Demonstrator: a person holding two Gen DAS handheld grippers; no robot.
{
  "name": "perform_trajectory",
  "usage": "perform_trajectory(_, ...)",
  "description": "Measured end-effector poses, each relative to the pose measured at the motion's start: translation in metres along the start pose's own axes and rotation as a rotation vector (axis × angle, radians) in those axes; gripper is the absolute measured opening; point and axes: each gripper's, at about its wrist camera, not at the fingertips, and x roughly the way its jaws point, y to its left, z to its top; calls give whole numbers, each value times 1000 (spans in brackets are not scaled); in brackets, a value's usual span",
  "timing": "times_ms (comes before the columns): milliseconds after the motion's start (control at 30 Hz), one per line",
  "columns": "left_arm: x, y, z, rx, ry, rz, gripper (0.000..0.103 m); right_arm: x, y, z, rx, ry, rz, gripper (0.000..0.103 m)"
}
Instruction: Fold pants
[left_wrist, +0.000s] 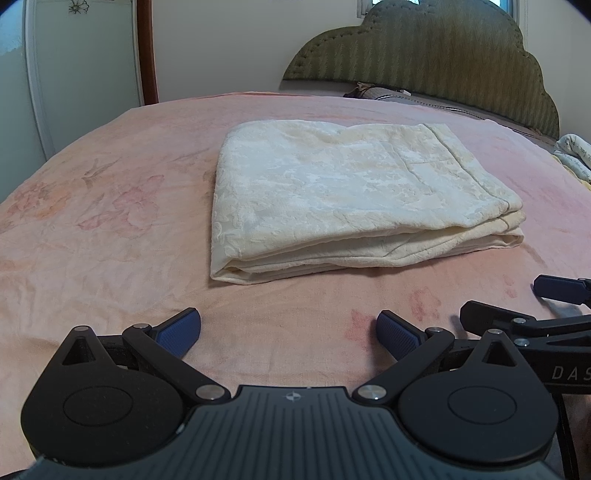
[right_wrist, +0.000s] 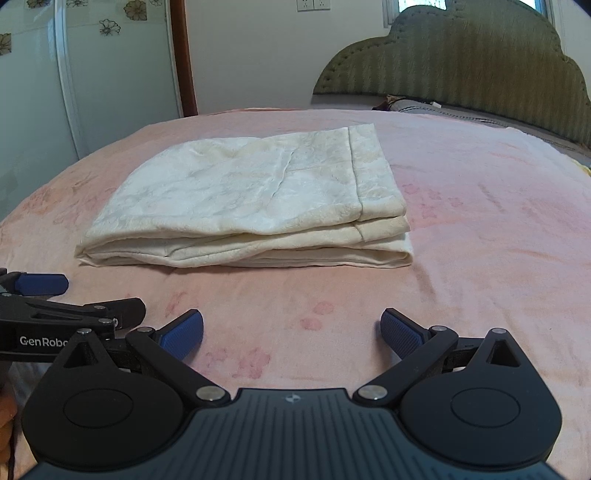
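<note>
Cream patterned pants (left_wrist: 347, 195) lie folded into a thick rectangular stack on the pink bed cover (left_wrist: 110, 240); the same stack of pants (right_wrist: 251, 210) shows in the right wrist view, with its hem band on top at the right. My left gripper (left_wrist: 289, 334) hovers open above the cover, short of the stack's near edge, holding nothing. My right gripper (right_wrist: 291, 332) is likewise open and empty, just in front of the stack. Each gripper shows at the edge of the other's view: the right gripper (left_wrist: 554, 299) and the left gripper (right_wrist: 40, 295).
A green padded headboard (left_wrist: 443, 48) stands behind the bed, with a dark pillow (left_wrist: 384, 92) below it. A pale wardrobe door (right_wrist: 37, 92) and a brown door frame (right_wrist: 183, 55) stand at the left. Another light fabric (left_wrist: 576, 155) lies at the bed's right edge.
</note>
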Motion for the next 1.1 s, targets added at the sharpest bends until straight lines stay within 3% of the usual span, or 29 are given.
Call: perform_trajectory(1100, 0, 6, 0, -15, -7, 12, 103, 0, 4, -5, -33, 6, -4, 103)
